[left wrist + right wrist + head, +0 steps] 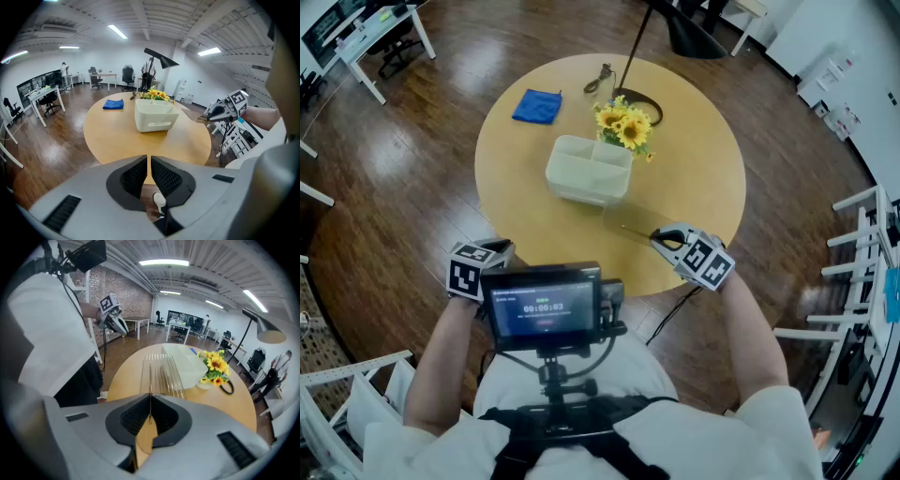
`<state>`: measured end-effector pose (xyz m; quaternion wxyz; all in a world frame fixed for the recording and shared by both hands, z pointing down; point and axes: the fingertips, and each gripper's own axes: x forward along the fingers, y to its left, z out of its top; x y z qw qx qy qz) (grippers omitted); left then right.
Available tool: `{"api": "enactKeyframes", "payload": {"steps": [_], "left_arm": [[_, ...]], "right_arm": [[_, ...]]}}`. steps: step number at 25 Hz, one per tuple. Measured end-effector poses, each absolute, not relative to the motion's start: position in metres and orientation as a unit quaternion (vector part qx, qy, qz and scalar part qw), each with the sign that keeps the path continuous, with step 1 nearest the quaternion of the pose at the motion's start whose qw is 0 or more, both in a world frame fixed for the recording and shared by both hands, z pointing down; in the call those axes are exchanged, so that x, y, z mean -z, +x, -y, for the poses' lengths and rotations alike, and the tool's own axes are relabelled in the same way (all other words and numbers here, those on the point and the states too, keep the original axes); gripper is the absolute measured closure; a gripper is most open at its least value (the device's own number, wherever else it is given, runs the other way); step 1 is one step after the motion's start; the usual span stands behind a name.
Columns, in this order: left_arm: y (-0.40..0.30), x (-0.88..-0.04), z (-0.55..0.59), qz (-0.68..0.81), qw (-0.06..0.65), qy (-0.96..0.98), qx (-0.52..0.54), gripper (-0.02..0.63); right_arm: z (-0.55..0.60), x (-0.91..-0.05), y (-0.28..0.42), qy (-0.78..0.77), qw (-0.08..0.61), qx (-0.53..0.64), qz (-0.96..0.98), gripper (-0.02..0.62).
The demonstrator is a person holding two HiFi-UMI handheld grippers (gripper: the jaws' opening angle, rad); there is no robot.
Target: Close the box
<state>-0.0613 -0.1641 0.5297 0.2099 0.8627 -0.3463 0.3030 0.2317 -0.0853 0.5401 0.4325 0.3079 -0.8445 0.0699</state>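
An open white box (588, 170) stands in the middle of the round wooden table (525, 216). Its clear ribbed lid (630, 222) hangs over the table in front of the box, and my right gripper (667, 239) is shut on the lid's near edge. In the right gripper view the lid (159, 367) runs from the right gripper (150, 405) toward the box (190, 363). My left gripper (490, 253) is at the table's near left edge, apart from the box. In the left gripper view the left gripper (149, 163) is shut with nothing in it, and the box (154, 117) is ahead.
Sunflowers in a small pot (624, 127) stand right behind the box. A blue cloth (537, 106), keys (599, 79) and a black lamp's ring base (643, 106) are at the table's far side. A white rack (862, 246) stands to the right. A monitor (546, 305) hides the near edge.
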Motion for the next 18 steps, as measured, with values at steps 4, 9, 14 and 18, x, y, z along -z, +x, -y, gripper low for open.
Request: {"api": "enactKeyframes", "payload": {"steps": [4, 9, 14, 18], "left_arm": [[-0.067, -0.530, 0.155, 0.344, 0.211, 0.861, -0.308, 0.578], [-0.077, -0.526, 0.152, 0.362, 0.215, 0.856, -0.302, 0.578], [-0.092, -0.522, 0.156, 0.387, 0.217, 0.847, -0.292, 0.578], [-0.102, -0.522, 0.153, 0.402, 0.221, 0.842, -0.285, 0.578]], "right_arm": [[0.122, -0.512, 0.204, 0.298, 0.409, -0.058, 0.860, 0.583], [0.181, -0.518, 0.172, 0.261, 0.429, -0.039, 0.864, 0.583], [0.226, -0.547, 0.156, 0.235, 0.461, -0.058, 0.854, 0.583], [0.244, -0.563, 0.156, 0.230, 0.477, -0.074, 0.845, 0.583]]}}
